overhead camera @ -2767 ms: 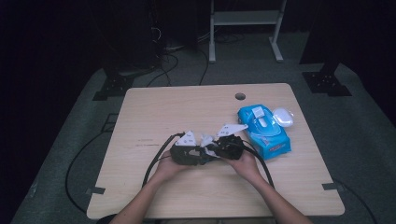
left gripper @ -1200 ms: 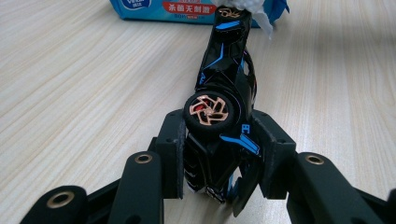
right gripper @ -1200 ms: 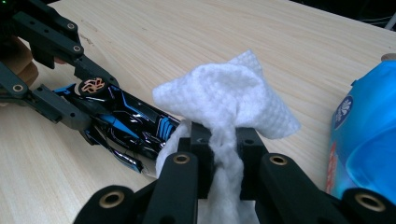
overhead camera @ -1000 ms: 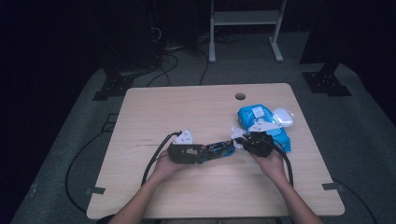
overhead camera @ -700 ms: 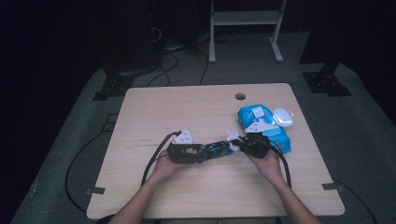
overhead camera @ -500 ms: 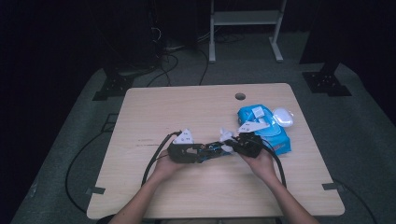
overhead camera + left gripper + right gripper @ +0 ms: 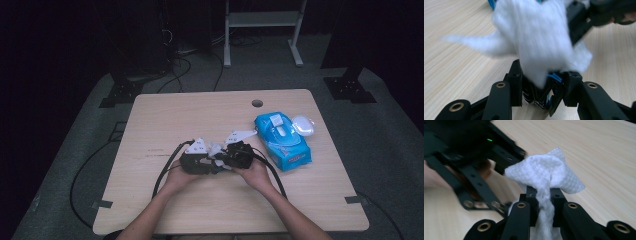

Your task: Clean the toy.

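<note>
Fingers (image 7: 532,195) of the right gripper (image 7: 543,195) are clamped on a white wipe (image 7: 544,173), held mid-table just above the wood; the left gripper (image 7: 543,82) is clenched on a small dark item w/ blue trim (image 7: 541,96), not identifiable. Risk: wipe could be torn or slipped free if dragged against the left jaws. Blue wipe pack (image 7: 282,140) & table (image 7: 200,110) layout are given by the high view; grip detail by the gripper views.
</note>
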{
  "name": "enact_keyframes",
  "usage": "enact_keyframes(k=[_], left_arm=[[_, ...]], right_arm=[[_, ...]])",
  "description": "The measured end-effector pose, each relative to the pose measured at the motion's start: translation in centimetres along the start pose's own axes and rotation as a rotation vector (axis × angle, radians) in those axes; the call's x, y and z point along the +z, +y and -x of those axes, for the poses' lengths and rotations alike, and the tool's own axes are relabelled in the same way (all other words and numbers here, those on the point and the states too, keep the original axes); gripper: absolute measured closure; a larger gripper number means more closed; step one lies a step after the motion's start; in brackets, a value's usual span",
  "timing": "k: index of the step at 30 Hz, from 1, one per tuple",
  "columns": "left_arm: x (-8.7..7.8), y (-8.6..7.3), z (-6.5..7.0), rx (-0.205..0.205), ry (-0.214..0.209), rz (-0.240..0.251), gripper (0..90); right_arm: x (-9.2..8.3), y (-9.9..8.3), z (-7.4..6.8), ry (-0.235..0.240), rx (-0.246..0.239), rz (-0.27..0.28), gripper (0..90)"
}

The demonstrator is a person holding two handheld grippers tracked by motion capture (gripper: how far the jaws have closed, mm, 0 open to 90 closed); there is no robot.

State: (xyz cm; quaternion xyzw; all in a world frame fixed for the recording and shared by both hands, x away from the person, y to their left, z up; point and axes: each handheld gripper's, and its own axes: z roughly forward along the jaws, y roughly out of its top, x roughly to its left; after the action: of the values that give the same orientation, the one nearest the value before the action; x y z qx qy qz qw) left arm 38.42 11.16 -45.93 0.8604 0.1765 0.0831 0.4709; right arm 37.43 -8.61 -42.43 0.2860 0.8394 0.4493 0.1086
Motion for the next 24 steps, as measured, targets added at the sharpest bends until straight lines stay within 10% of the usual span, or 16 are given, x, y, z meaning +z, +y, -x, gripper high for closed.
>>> enact_keyframes(k=[11,18,24], left_arm=[[0.2,0.4,-0.5,0.013,0.04,-0.016,59.0],[-0.2,0.5,-0.9,-0.047,0.011,0.003,52.0],[-0.2,0.5,-0.5,-0.003,0.023,-0.011,57.9]], right_arm=[[-4.0,-2.6,5.2,-0.114,0.127,0.022,81.1],[-4.0,-2.8,4.6,-0.143,0.088,0.033,81.1],[-4.1,-3.4,4.3,-0.154,0.062,0.065,81.1]])
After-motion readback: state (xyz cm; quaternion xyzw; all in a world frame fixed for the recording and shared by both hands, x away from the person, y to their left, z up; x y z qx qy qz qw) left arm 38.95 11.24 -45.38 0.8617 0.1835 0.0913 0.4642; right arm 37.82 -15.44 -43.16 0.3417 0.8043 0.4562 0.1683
